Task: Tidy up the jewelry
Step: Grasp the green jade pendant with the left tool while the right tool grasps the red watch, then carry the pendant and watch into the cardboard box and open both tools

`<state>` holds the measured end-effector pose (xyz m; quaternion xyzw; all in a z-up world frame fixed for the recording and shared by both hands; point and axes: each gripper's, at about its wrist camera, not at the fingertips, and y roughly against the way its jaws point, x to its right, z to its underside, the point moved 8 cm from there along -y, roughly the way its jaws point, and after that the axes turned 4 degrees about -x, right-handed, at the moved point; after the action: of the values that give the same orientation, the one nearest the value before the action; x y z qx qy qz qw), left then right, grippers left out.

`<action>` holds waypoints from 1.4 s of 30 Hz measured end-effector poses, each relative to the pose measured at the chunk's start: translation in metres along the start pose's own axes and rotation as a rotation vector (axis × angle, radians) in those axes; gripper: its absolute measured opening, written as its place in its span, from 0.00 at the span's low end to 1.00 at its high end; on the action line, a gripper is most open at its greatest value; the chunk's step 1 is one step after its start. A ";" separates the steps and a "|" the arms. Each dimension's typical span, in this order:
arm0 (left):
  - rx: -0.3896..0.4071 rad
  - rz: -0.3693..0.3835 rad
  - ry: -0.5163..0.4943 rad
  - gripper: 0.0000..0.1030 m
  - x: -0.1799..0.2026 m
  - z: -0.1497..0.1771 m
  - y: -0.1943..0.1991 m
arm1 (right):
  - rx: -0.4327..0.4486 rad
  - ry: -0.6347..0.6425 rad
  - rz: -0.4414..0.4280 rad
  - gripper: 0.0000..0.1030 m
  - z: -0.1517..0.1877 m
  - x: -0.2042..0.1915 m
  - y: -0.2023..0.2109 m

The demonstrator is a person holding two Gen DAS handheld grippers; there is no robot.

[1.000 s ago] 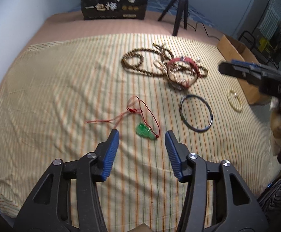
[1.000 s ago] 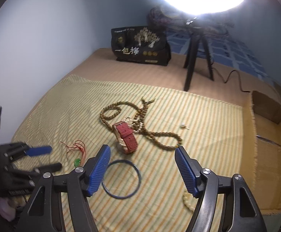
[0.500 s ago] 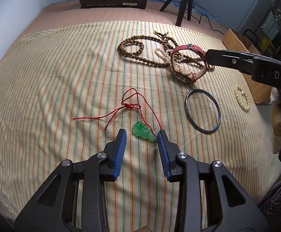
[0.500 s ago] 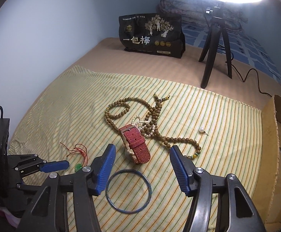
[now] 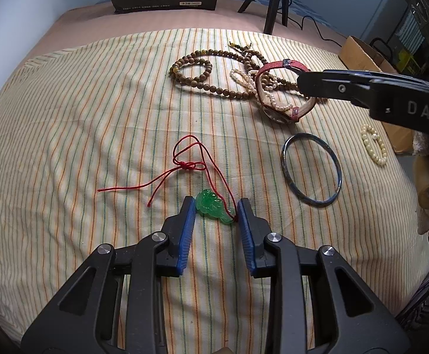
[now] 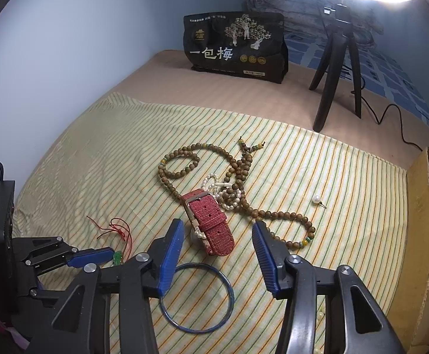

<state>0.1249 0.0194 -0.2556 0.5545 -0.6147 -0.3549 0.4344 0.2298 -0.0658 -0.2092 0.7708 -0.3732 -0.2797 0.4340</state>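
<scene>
A green pendant (image 5: 211, 206) on a red cord (image 5: 190, 159) lies on the striped cloth (image 5: 81, 147). My left gripper (image 5: 215, 203) straddles the pendant with its jaws closing. The blue pads sit at the pendant's two ends without clamping it. A red watch (image 6: 211, 224) lies on a tangle of wooden beads (image 6: 179, 174) and a pearl strand (image 6: 214, 180). My right gripper (image 6: 217, 230) hovers over the watch with its jaws closing, and the strap lies between the pads untouched. A blue bangle (image 6: 229, 295) lies just under the right gripper.
A cream bead bracelet (image 5: 375, 147) lies near the cloth's right edge, and a single pearl pin (image 6: 317, 199) lies beyond the beads. An open cardboard box (image 6: 417, 221) borders the right side. A black printed bag (image 6: 235, 47) and a tripod (image 6: 335, 59) stand at the back.
Both grippers have sunk toward the cloth and narrowed. The left has come forward until its pads flank the green pendant. The right has moved in over the red watch.
</scene>
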 end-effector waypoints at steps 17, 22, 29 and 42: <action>0.007 -0.005 0.015 0.08 -0.002 0.002 0.007 | 0.020 -0.037 -0.071 0.19 -0.004 -0.003 -0.003; 0.014 -0.004 0.034 0.08 -0.010 0.004 0.009 | 0.045 -0.026 -0.065 0.19 -0.005 -0.007 0.005; 0.021 -0.011 0.042 0.08 -0.016 0.005 0.010 | 0.073 -0.013 -0.058 0.19 -0.006 -0.014 0.015; 0.088 -0.006 0.037 0.08 -0.014 0.001 0.032 | 0.129 -0.012 -0.058 0.19 -0.010 -0.011 0.042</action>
<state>0.1125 0.0371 -0.2284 0.5813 -0.6198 -0.3188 0.4198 0.2172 -0.0665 -0.1668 0.8061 -0.3704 -0.2720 0.3729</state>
